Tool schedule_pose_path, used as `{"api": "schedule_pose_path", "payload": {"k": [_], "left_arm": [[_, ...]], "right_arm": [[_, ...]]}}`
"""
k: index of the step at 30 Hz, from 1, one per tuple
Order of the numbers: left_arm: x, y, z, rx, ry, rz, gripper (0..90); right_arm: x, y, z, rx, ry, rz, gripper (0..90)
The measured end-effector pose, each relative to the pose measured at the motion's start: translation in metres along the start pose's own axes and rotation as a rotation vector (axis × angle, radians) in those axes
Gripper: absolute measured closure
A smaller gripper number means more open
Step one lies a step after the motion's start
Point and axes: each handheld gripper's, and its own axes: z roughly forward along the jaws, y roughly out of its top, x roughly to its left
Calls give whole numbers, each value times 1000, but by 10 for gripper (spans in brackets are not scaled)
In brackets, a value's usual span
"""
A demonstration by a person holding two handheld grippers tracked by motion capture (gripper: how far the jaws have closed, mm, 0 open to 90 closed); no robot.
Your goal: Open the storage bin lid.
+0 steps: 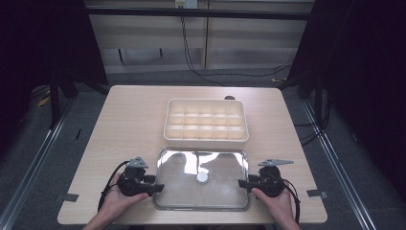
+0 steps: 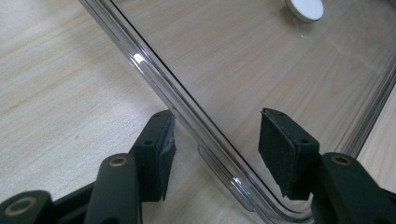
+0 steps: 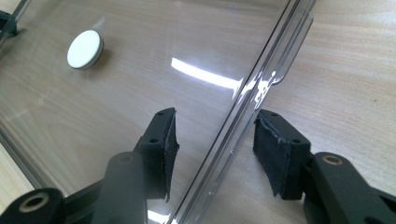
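Observation:
A clear plastic lid (image 1: 222, 191) lies flat on the table near the front edge, with a small white round knob (image 1: 202, 178) at its middle. My left gripper (image 1: 158, 187) is open at the lid's left edge, one jaw on each side of the rim (image 2: 205, 140). My right gripper (image 1: 242, 183) is open at the lid's right edge, its jaws astride the rim (image 3: 243, 121). The knob (image 2: 304, 8) shows far off in the left gripper view, and the knob (image 3: 85, 49) shows again in the right gripper view. Neither pair of pads presses on the plastic.
A cream divided box (image 1: 206, 122) with several empty compartments stands just behind the lid. Bare wooden table (image 1: 129, 124) stretches to the left and right of it. A small dark object (image 1: 230, 97) lies behind the box. Tape marks (image 1: 316, 193) sit near the front corners.

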Motion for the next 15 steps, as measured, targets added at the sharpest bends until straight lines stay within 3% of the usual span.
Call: {"api": "schedule_pose_path", "payload": {"k": [4, 6, 8, 15], "left_arm": [[-2, 0, 1, 1, 7, 16, 426], [-5, 0, 1, 10, 20, 42, 406], [-5, 1, 2, 6, 2, 16, 369], [-3, 2, -2, -27, 14, 27, 335]], "right_arm": [[0, 1, 1, -4, -6, 5, 484], [0, 1, 1, -4, -6, 2, 480], [1, 1, -2, -22, -11, -8, 454], [1, 1, -8, -72, 19, -19, 432]]}}
